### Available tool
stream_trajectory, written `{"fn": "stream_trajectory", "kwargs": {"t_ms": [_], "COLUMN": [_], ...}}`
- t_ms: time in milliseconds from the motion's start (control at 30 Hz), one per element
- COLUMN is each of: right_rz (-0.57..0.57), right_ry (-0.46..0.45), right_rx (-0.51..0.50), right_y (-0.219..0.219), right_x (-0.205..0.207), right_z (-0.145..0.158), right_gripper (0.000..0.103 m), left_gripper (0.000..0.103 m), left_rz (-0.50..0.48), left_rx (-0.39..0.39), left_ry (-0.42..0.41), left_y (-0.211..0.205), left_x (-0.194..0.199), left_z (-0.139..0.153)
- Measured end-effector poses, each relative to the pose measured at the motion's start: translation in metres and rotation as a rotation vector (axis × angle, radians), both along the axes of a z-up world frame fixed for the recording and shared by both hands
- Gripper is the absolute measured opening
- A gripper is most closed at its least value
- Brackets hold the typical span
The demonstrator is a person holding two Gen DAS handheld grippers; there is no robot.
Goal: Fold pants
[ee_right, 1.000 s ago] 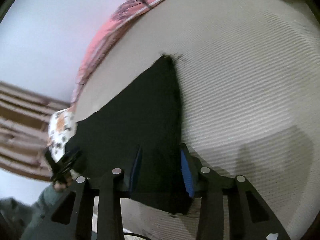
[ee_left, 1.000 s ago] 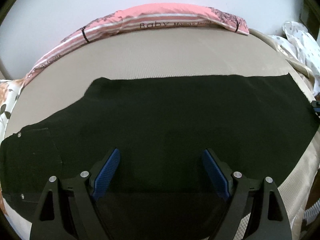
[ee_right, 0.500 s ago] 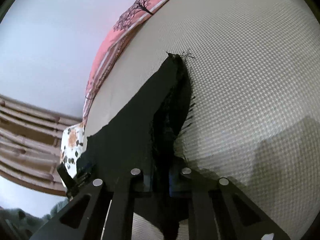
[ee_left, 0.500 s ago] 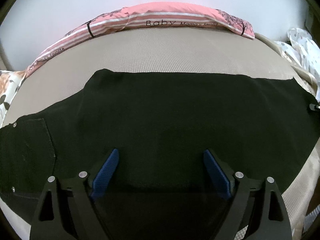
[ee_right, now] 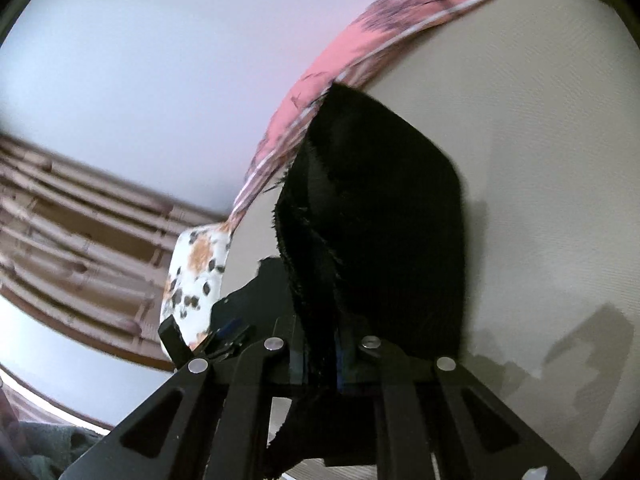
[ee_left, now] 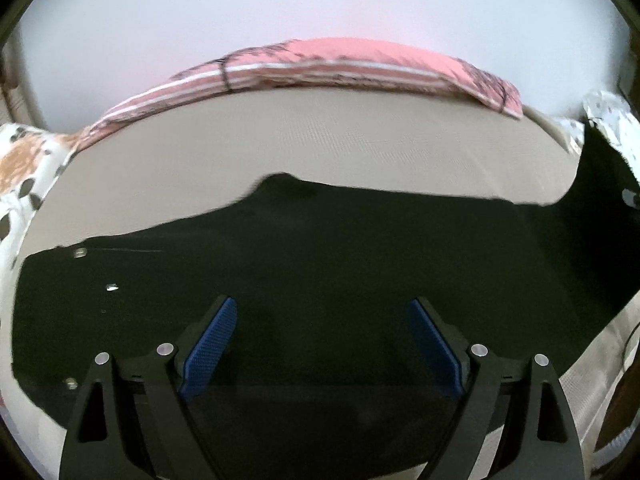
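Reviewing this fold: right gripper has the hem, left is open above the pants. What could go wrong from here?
1. The right gripper pinches only the frayed hem edge of the black pants; it may slip out.
2. The left gripper is open, pinning nothing, so the pants may drag across the beige mattress instead of folding.

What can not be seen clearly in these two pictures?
- Pants, left wrist view: near edge hidden behind the left hand-held gripper; right end cut off by the picture edge.
- Right hand-held gripper, right wrist view: pads buried in the lifted cloth.
- Pink pillow: print blurred.
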State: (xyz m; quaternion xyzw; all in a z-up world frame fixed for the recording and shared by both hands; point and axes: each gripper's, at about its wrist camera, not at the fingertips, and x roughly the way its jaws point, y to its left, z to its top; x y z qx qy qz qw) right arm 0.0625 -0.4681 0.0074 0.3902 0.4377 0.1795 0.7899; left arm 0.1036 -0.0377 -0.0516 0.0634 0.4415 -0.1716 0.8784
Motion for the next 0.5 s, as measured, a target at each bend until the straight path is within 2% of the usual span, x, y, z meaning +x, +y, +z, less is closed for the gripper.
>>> {"fn": "stream_trajectory", "kwargs": {"t_ms": [200,400,500], "right_rz": [0.136,0.258,0.324], "right_ry": [0.004,0.078,0.116], "right_rx": [-0.002,-0.017,-0.077], "right_y": [0.082,0.167,0.207], "right_x": [0.051,0.086,0.091], "right_z": [-0.006,-0.038,-0.054], "right_gripper": [0.009,0.009,0.009], "left_gripper": [0.088,0.088,0.088], "left_rz": [0.086,0.122,0.148], "left_rx": [0.006,-0.007,-0.034], "left_ry": [-0.007,-0.009,-0.008], "left_y": [0.057,0.103,0.12], "left_x": [0.007,0.0,-0.005], "left_z": [0.017,0.025,0.023]}}
